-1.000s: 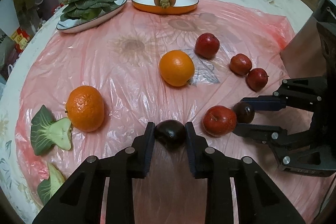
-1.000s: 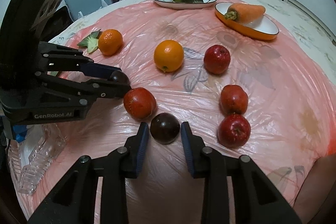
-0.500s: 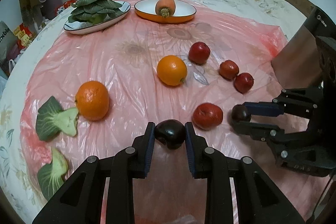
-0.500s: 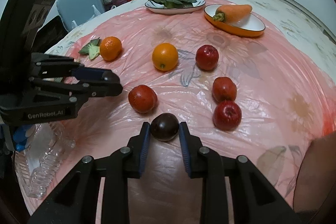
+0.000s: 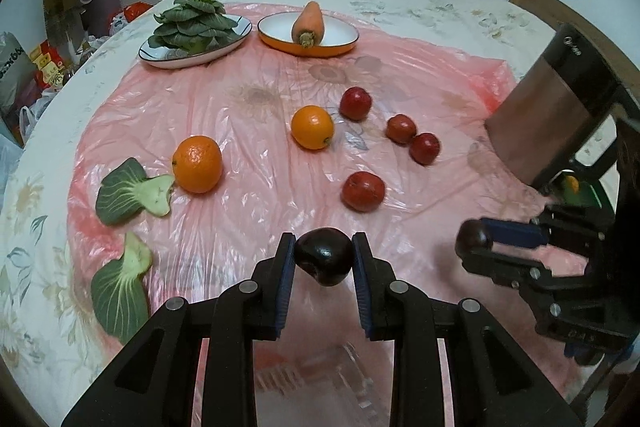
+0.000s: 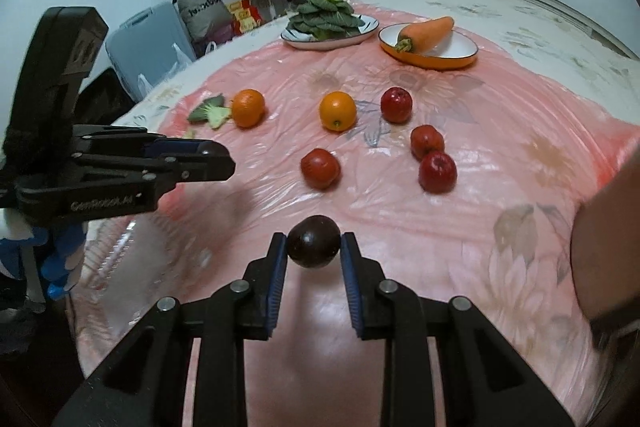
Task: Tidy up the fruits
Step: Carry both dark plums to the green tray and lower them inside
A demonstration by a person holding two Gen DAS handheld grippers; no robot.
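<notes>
My left gripper (image 5: 324, 261) is shut on a dark plum (image 5: 325, 255), held off the pink sheet. My right gripper (image 6: 313, 247) is shut on a second dark plum (image 6: 314, 241), also lifted; in the left wrist view that plum (image 5: 473, 238) shows at the right between the right gripper's fingers. On the sheet lie two oranges (image 5: 197, 164) (image 5: 312, 127) and several red apples, the nearest one (image 5: 363, 191) just beyond my left fingertips. In the right wrist view the left gripper (image 6: 218, 157) reaches in from the left.
A plate of greens (image 5: 196, 31) and an orange dish (image 5: 344, 45) with a carrot (image 5: 307, 22) stand at the far side. Loose bok choy pieces (image 5: 132, 191) (image 5: 120, 291) lie at the left. A clear plastic tray (image 5: 316, 383) sits below my left gripper. A person's forearm (image 6: 608, 239) is at the right.
Both grippers have risen and drawn back from the apples, each carrying its plum off the sheet. The right jaws have closed onto their plum.
</notes>
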